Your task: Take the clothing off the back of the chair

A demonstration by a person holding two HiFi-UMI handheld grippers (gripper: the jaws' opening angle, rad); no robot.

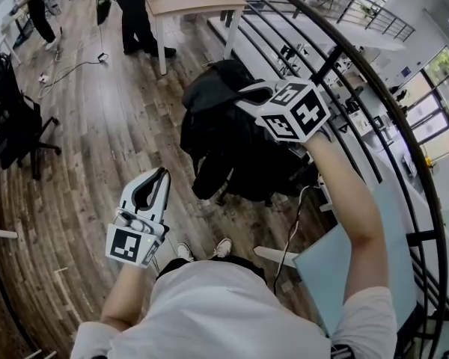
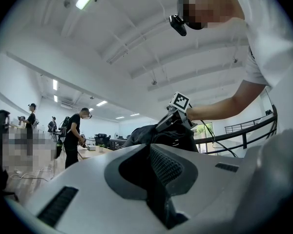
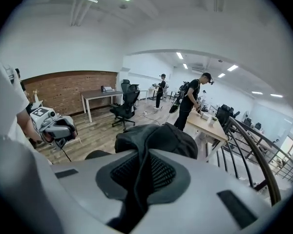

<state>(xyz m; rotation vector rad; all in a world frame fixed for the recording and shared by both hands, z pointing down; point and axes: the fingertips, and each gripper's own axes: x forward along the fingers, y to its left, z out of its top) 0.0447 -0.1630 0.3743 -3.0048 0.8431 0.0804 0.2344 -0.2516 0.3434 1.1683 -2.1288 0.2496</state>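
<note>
Clothing (image 1: 224, 137), a black jacket by the look of it, is hanging over the back of a chair (image 1: 280, 179) that is standing on the wooden floor (image 1: 97, 126) just beside a curved black railing (image 1: 374, 88). It is draping downward, its long axis running from the bunched top edge toward the floor, with the lower hem trailing on the side nearer the person's shoes (image 1: 223, 247). The fabric is looking dark, matte and rumpled, folding into heavy creases and covering nearly all of the chair.

The right tool (image 1: 247, 94) is reaching down onto the top of the clothing. Its jaws are pressing together and pinching a fold of the black fabric, which is showing as a dark strip between the pads in the right gripper view. The left tool (image 1: 162, 176) is hovering well apart from the clothing, held level in front of the person's waist, its jaws lying together with nothing between them.

Beyond the chair a bystander (image 1: 138, 13) in dark clothes is standing at a pale table (image 1: 194, 2).
</note>
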